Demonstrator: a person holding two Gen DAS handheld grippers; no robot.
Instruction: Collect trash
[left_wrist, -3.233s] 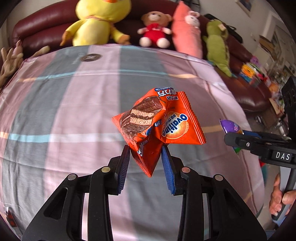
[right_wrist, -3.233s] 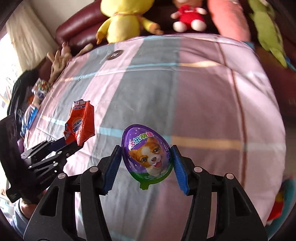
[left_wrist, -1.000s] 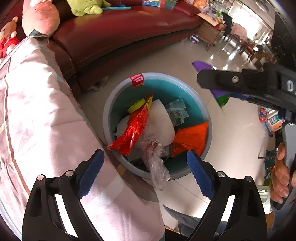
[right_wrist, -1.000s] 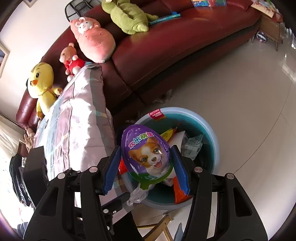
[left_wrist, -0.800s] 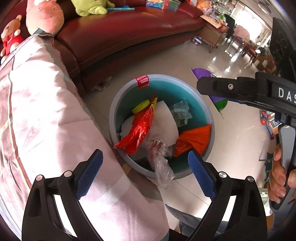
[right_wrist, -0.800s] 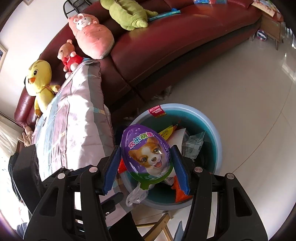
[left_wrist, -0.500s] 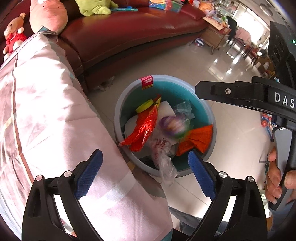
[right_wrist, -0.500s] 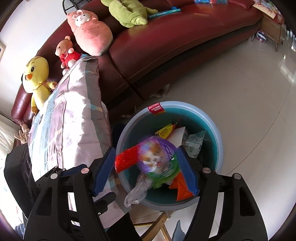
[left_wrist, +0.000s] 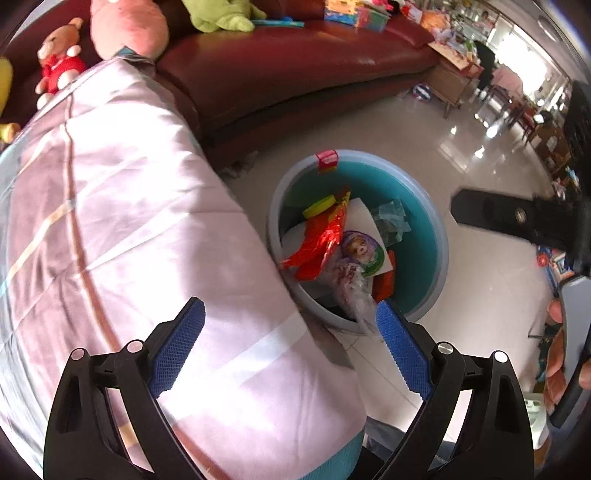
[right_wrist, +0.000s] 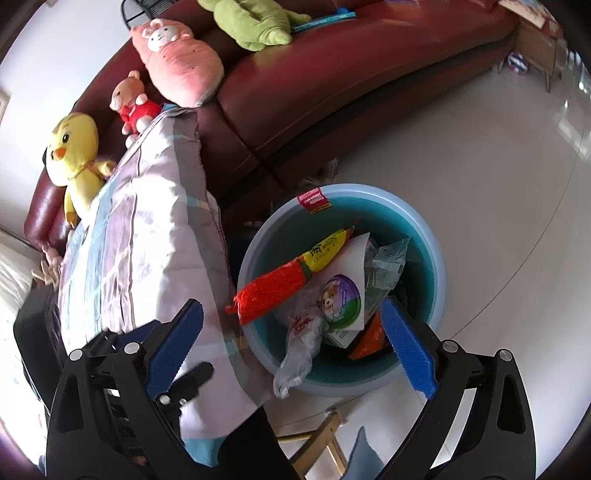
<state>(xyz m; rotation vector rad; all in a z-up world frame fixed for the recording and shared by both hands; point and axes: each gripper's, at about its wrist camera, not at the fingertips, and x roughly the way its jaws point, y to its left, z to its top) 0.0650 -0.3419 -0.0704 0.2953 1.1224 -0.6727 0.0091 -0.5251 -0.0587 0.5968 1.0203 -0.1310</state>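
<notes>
Trash is all sitting in the blue bin (right_wrist: 437, 266) on the floor right now, wedged just beside the edge of the blanket-covered table (left_wrist: 122, 229) with the red couch (right_wrist: 351, 74) behind it. Going down in size: inside the bin there's a long orange-and-yellow snack bag (right_wrist: 284, 280) lying diagonally, its lower orange end poking over the rim toward the blanket, a white sheet of paper (right_wrist: 352, 254), a crumpled clear plastic bag (right_wrist: 299, 347) hanging over the near rim, and the purple egg-shaped toy wrapper with the puppy on it (right_wrist: 341, 297) resting face up on top of the pile, roughly mid-bin. The right gripper (right_wrist: 291, 339) is hanging directly over the bin, pointing steeply down, jaws opening out to about as wide as they go with nothing between the pads; the egg is lying below and slightly ahead of them. The left gripper (left_wrist: 291, 338) is also gaping wide and empty, but it's sitting more over the blanket edge, with the bin ahead and to its right, so the right hand is clearly the nearer one. Compared to a second ago, the egg was still pinched upright in the right jaws above the bin, and now it's down in the trash, while the left view is sliding back over the blanket. Both pieces look binned to me, so I'd guess both hands are heading back to the table for more.
</notes>
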